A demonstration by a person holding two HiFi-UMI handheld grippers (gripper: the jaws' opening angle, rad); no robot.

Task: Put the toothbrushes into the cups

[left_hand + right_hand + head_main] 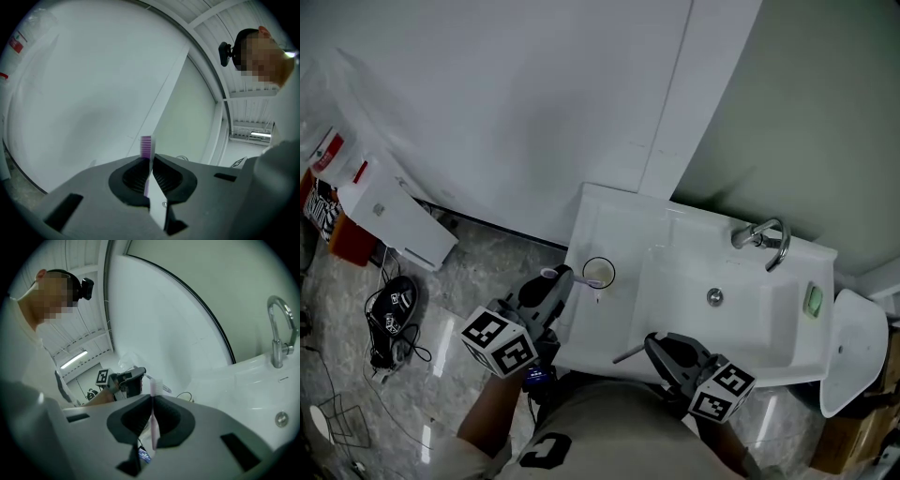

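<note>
The left gripper [562,278] is closed tightly on a purple-bristled toothbrush [146,146], and the right gripper [656,345] on a pink toothbrush [153,397]. The cup [598,274] stands on the ledge of the sink [609,211], just beside the left jaws. The purple brush should be held upright over the rim, lowered handle first, and only then released. No writing can be read; only square markers are seen.

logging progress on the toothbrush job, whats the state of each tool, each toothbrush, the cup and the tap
left tool, shut on the purple toothbrush
purple toothbrush, clamped, bristle head sticking out past the jaws
right tool, shut on the pink toothbrush
pink toothbrush, clamped, head sticking out past the jaws
cup, upright on the sink ledge, no toothbrush in it
tap, no water seen running
</note>
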